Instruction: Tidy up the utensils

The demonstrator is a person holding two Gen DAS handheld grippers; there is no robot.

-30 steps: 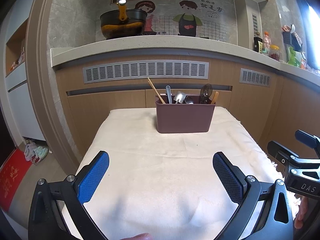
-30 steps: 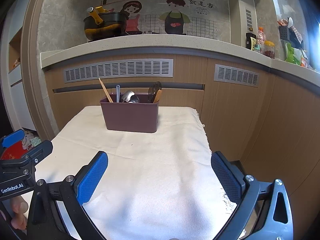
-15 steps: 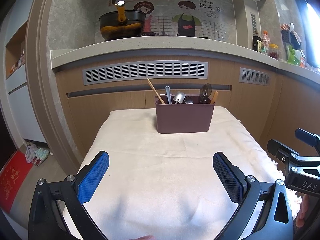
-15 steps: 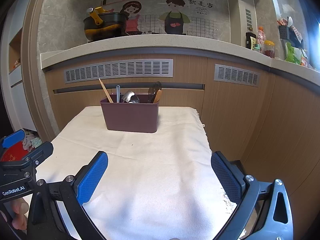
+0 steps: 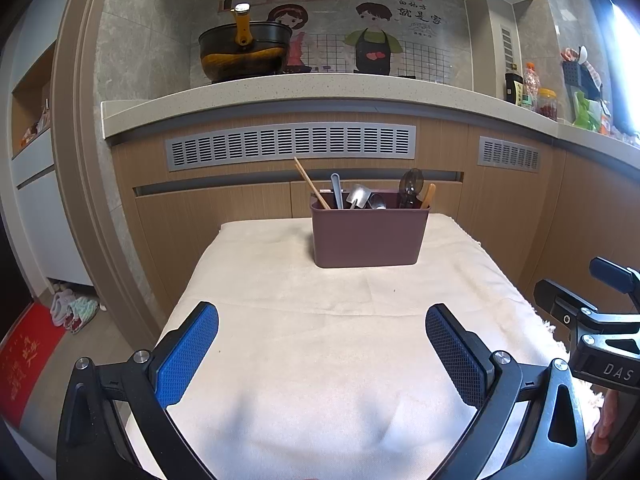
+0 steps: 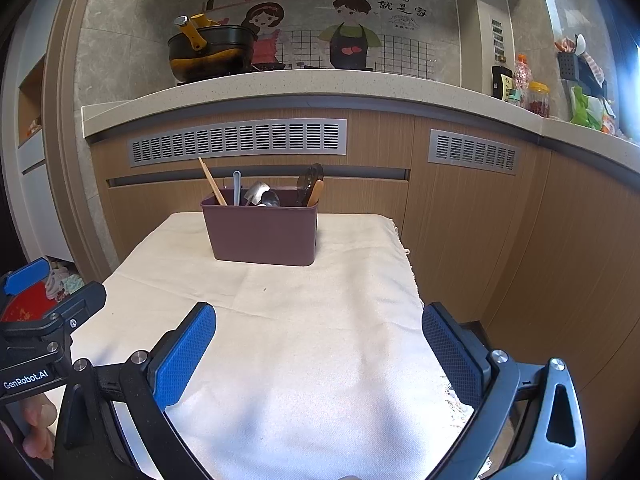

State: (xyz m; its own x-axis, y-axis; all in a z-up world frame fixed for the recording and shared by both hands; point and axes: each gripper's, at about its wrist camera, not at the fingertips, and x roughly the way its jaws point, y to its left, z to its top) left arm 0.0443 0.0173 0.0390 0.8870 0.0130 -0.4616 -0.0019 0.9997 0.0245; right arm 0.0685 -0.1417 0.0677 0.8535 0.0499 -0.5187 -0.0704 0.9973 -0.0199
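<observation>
A maroon utensil holder (image 5: 368, 236) stands at the far end of a cloth-covered table (image 5: 320, 360); it also shows in the right wrist view (image 6: 262, 234). In it stand chopsticks (image 5: 310, 184), a grey handle, metal spoons (image 5: 362, 196), a dark spoon (image 5: 412, 184) and a wooden handle. My left gripper (image 5: 320, 354) is open and empty, low over the near part of the cloth. My right gripper (image 6: 318, 350) is open and empty too, over the cloth's near right side. Each gripper shows at the edge of the other's view.
A kitchen counter (image 5: 320, 88) with a black wok (image 5: 244, 54) runs behind the table. Bottles and jars (image 5: 532, 92) stand at its right end. Wooden cabinet fronts close in behind and to the right. A red mat (image 5: 24, 364) and cloths lie on the floor at left.
Both grippers have drifted very slightly; the view barely shifts. Nothing was grasped or released.
</observation>
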